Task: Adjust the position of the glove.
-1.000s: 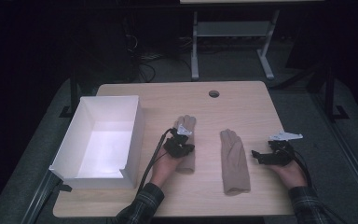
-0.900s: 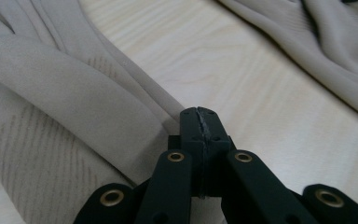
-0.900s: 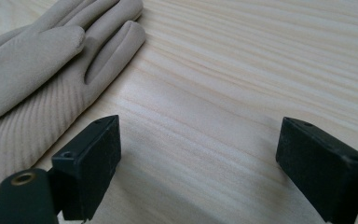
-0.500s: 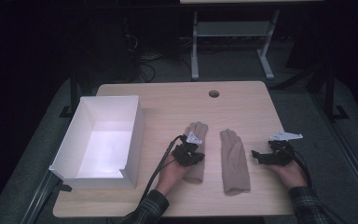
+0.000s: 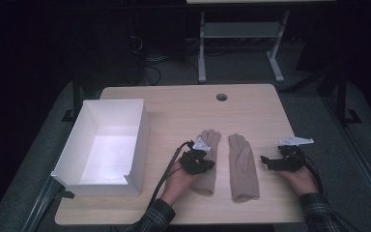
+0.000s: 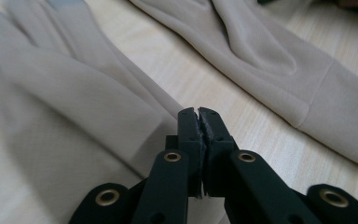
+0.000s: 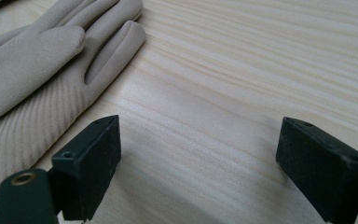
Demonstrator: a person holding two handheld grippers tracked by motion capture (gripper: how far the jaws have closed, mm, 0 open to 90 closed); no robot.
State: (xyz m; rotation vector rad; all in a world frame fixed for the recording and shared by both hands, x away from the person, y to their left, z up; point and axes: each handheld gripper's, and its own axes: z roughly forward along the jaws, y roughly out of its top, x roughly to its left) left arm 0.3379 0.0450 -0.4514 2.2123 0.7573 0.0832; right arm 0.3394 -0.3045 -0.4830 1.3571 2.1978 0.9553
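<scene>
1. We saw the left gripper (image 6: 199, 114) with its jaws pressed together; a fold of the left glove (image 6: 51, 107) lay against their tips, but we could not tell whether any cloth was pinched between them.
2. From above, the left gripper (image 5: 199, 161) sat over the middle of the left glove (image 5: 209, 145), with the person's left hand (image 5: 178, 181) behind it and its cable trailing back toward the table's near edge.
3. Just beyond those jaws, across a narrow strip of bare wood, lay the right glove (image 6: 279, 60), flat and apart from the left one.
4. The right gripper (image 7: 198, 154) had its jaws standing wide apart, with nothing but wood grain between them.
5. Ahead and to one side of those jaws lay the fingers of the right glove (image 7: 42, 60), near one jaw but not touching it.
6. In the high view the right gripper (image 5: 284, 161) rested low over the table (image 5: 183, 106), just beside the right glove (image 5: 242, 164), which lay between the two grippers.
7. Well beyond the left gripper's outer side stood a white box (image 5: 140, 140), open at the top.
</scene>
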